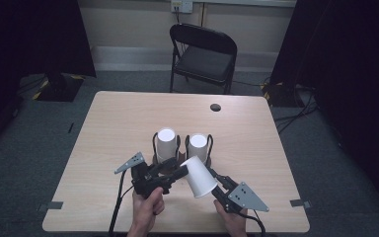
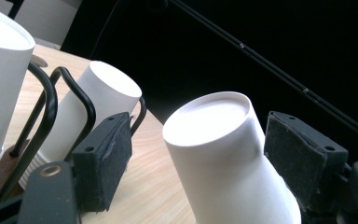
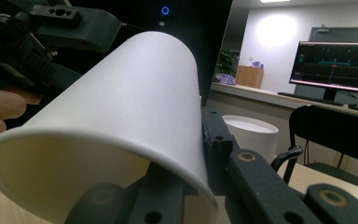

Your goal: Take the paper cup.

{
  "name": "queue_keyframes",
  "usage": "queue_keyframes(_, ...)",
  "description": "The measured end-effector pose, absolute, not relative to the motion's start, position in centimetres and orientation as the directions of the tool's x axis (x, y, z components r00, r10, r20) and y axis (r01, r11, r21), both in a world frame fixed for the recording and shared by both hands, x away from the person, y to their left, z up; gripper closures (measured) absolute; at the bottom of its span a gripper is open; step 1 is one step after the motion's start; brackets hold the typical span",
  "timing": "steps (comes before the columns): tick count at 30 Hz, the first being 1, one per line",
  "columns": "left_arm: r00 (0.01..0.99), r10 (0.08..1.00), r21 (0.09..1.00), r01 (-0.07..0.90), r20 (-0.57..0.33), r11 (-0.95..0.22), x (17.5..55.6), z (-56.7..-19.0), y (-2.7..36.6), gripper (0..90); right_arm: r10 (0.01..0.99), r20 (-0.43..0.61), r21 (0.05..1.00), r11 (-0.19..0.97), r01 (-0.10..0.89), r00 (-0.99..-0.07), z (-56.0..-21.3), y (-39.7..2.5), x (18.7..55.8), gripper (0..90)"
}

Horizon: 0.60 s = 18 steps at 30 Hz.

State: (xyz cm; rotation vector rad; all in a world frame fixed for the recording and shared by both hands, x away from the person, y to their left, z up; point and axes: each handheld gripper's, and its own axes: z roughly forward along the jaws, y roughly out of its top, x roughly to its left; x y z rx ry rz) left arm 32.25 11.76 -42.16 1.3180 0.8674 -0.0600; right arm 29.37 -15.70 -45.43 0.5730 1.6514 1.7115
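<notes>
The right tool [image 1: 212,183] has a white paper cup [image 1: 199,176] clamped by its rim, one jaw inside the mouth and one against the outer wall, as the right gripper view shows. The cup hangs tilted above the near middle of the desk [image 1: 108,128], its closed base pointing up and toward the left tool [image 1: 181,170]. In the left gripper view that base sits between the left tool's two padded jaws: the jaws stand wide apart and grip nothing, with the right-hand pad close against the cup's side (whether it touches, I cannot tell) and clear wood showing between the cup and the other pad.

Just behind the held cup, two more paper cups stand upside down in black wire holders at the desk's centre, the left cup [image 1: 166,143] and the right cup [image 1: 198,146] close together but apart. The held cup's base is near the right one, with a little gap.

Bare wood lies open on both flanks and along the far edge, where only a small round cable hole [image 1: 215,107] breaks the surface. Both hands are just inside the near edge. A black folding chair [image 1: 203,57] stands beyond the far edge.
</notes>
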Motion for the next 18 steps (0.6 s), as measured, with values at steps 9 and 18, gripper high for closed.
queue_keyframes(9, 0.74, 0.452, 0.867, 0.426, -0.499, 0.261, 31.9, -42.2, 11.9, 18.6, 0.74, -0.085, 0.996, 0.045, -0.076, -0.667, -45.1, -16.5, 29.2, 87.0)
queue_keyframes(18, 0.756, 0.517, 0.915, 0.358, -0.402, 0.187, 31.5, -42.2, 12.4, 19.1, 0.74, -0.027, 0.999, 0.04, 0.005, -0.672, -45.0, -17.3, 29.5, 87.0)
